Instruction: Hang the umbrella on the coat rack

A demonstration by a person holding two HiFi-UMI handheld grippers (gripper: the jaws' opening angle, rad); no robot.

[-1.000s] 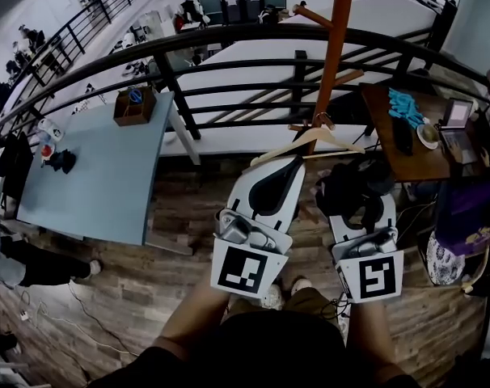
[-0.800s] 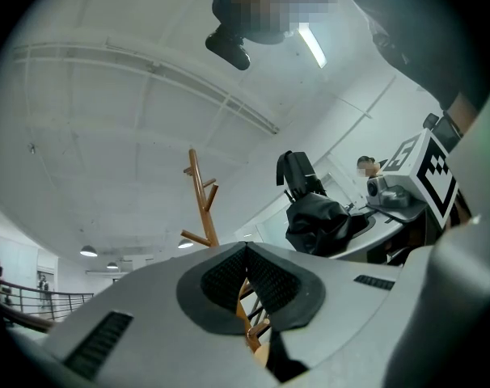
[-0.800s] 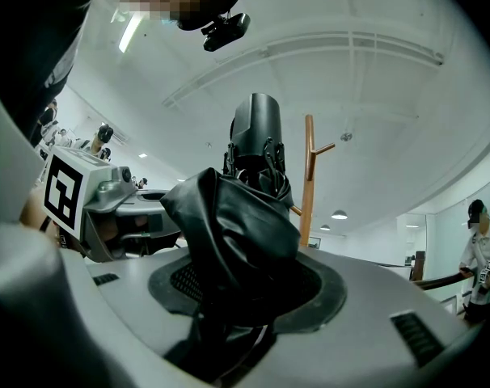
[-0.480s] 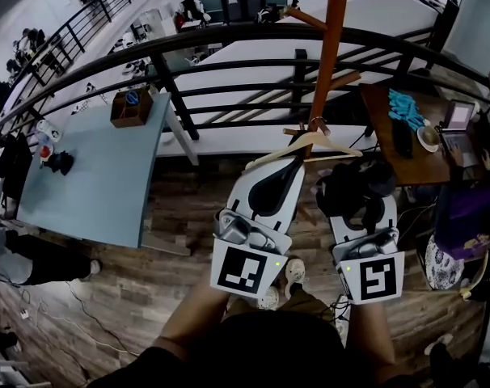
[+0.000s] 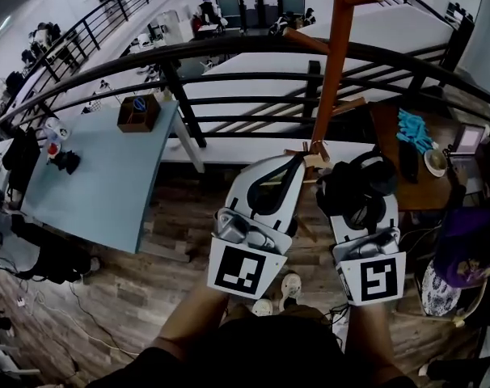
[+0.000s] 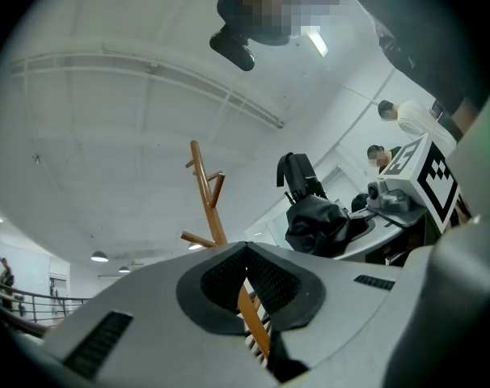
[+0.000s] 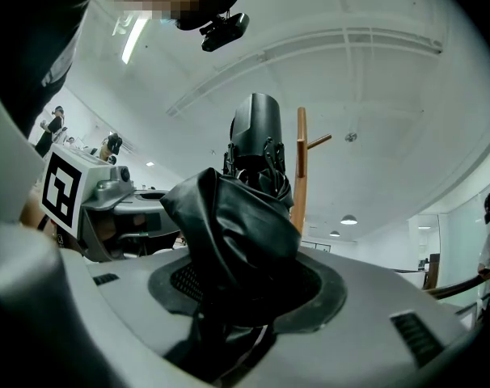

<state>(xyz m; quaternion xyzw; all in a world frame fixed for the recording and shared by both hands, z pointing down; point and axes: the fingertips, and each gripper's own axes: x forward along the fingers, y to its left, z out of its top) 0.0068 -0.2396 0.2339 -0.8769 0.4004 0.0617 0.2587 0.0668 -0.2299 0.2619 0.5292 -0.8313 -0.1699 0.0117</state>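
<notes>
A folded black umbrella (image 5: 354, 191) sticks up out of my right gripper (image 5: 360, 176), whose jaws are shut on its bunched fabric (image 7: 237, 225). The strap end points up beside the orange wooden coat rack (image 7: 300, 168). In the head view the coat rack pole (image 5: 334, 63) rises just beyond both grippers, with pegs branching off it. My left gripper (image 5: 297, 158) is shut with its tips together and holds nothing. Through the gap behind its tips the rack pole (image 6: 203, 188) shows, and the umbrella (image 6: 314, 221) is to its right.
A black metal railing (image 5: 253, 51) runs behind the rack. A wooden hanger (image 5: 314, 153) hangs low on the pole. To the left stands a light blue table (image 5: 107, 168) with a wooden box (image 5: 137, 111). On the right is a brown desk (image 5: 390, 136) with a laptop and a cup.
Both grippers have moved forward toward the coat rack with the umbrella. The hanger is now mostly hidden behind them. Neither grip has changed.
</notes>
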